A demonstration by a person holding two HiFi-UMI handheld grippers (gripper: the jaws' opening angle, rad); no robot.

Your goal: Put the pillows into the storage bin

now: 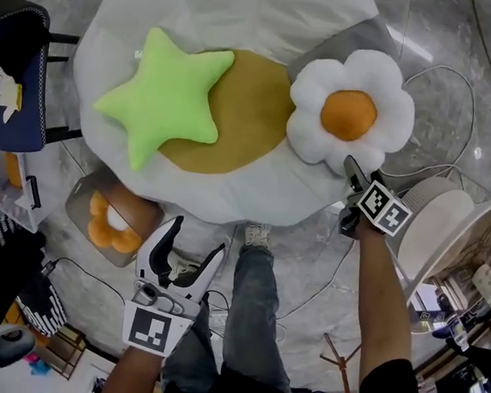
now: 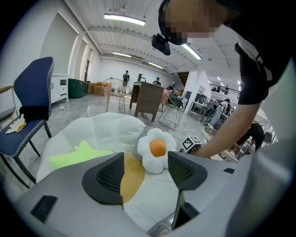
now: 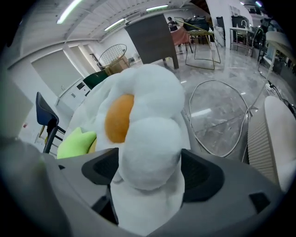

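Note:
A white flower pillow (image 1: 350, 111) with an orange centre lies on the right edge of a big white cushion (image 1: 228, 194) that has a mustard middle. My right gripper (image 1: 350, 167) is at the pillow's lower edge; in the right gripper view one petal (image 3: 148, 157) fills the gap between the wide jaws without being squeezed. A green star pillow (image 1: 164, 95) lies on the cushion's left half. My left gripper (image 1: 190, 251) hovers open and empty over the floor below the cushion. A clear storage bin (image 1: 81, 201) by the cushion's lower left holds an orange flower pillow (image 1: 111, 226).
A blue chair (image 1: 18, 92) stands at the left. A white round appliance (image 1: 450, 228) and a cable (image 1: 460, 126) are on the marble floor at the right. The person's leg and shoe (image 1: 257, 236) are between the two grippers.

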